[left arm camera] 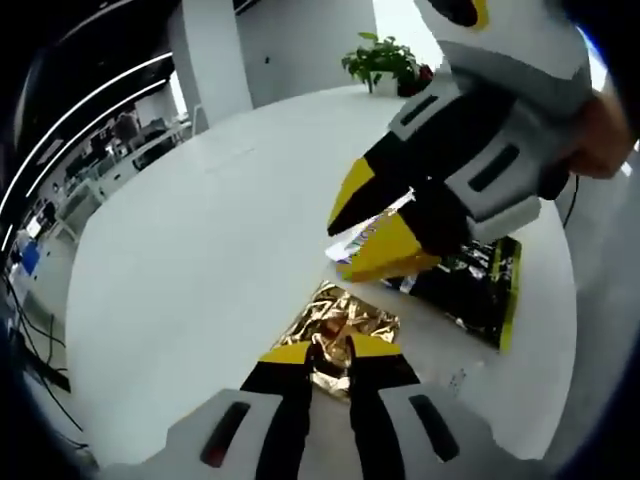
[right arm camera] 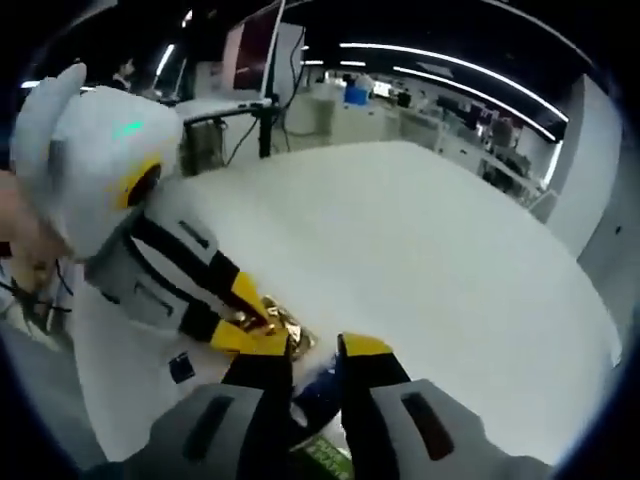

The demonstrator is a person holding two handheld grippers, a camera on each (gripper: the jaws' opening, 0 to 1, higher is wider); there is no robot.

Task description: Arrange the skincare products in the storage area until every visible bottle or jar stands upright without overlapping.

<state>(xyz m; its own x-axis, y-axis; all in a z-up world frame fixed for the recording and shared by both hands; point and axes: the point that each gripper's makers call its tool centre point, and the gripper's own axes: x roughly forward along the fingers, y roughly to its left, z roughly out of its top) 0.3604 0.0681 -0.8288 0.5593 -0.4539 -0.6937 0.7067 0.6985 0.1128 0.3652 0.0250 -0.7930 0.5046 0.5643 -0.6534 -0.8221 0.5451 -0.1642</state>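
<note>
Left gripper view: the left gripper (left arm camera: 330, 352) rises from the bottom, its yellow tips set narrowly on the near edge of a crumpled gold pack (left arm camera: 340, 330) lying flat on the white table (left arm camera: 200, 260). I judge it pinched, though the contact is partly hidden. The right gripper (left arm camera: 375, 225) comes in from the upper right, jaws parted, just above a dark tray (left arm camera: 480, 285) that lies beyond the gold pack. A plant (left arm camera: 385, 60) stands at the far table edge. Open table spreads leftward.

Right gripper view: the right gripper (right arm camera: 315, 365) has a narrow gap with something dark and blue between its jaws; whether it is held I cannot tell. The left gripper (right arm camera: 255, 318) comes in from the left, tips at the gold pack (right arm camera: 285, 325), touching distance from the right one's tips. Free table runs ahead and to the right.

No upright bottle or jar is clearly visible; the left is nearer the pack.
</note>
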